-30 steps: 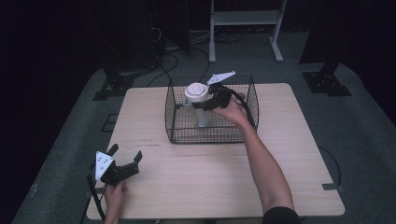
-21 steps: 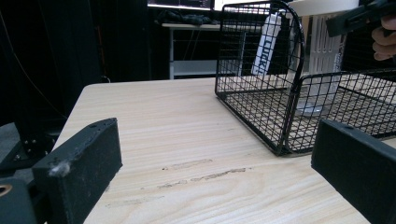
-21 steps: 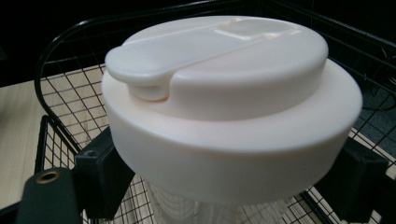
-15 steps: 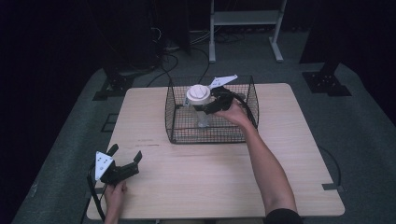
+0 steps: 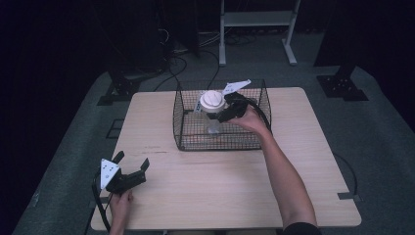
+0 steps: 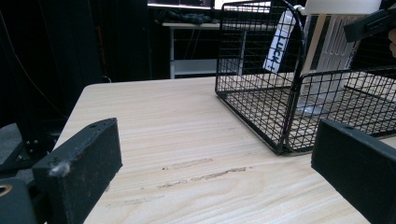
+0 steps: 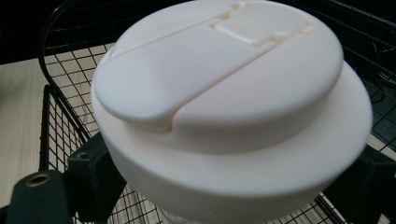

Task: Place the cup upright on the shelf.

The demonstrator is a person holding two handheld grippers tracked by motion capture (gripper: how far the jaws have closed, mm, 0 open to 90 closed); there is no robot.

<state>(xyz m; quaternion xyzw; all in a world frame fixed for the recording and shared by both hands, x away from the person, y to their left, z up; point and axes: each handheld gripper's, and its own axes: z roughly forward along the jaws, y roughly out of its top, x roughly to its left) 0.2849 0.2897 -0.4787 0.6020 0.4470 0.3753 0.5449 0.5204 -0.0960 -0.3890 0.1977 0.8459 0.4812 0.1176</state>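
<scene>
The room is dim, black beyond the pale wooden surface (image 5: 210, 191), which catches a soft even light from overhead with faint shadows and no glare. From high up everything looks slightly grainy. Beside the wire basket (image 6: 280, 93), the near tongs blur; the white lid (image 7: 224, 107) looms large, soft-edged.

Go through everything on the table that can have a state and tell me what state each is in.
Black wire basket: upright on the table, open at the top.
Clear bottle with a white flip-top lid: upright inside the basket, lid closed.
Right gripper: shut on the bottle, just under the lid.
Left gripper: open, holding nothing, low over the table's near left corner.
</scene>
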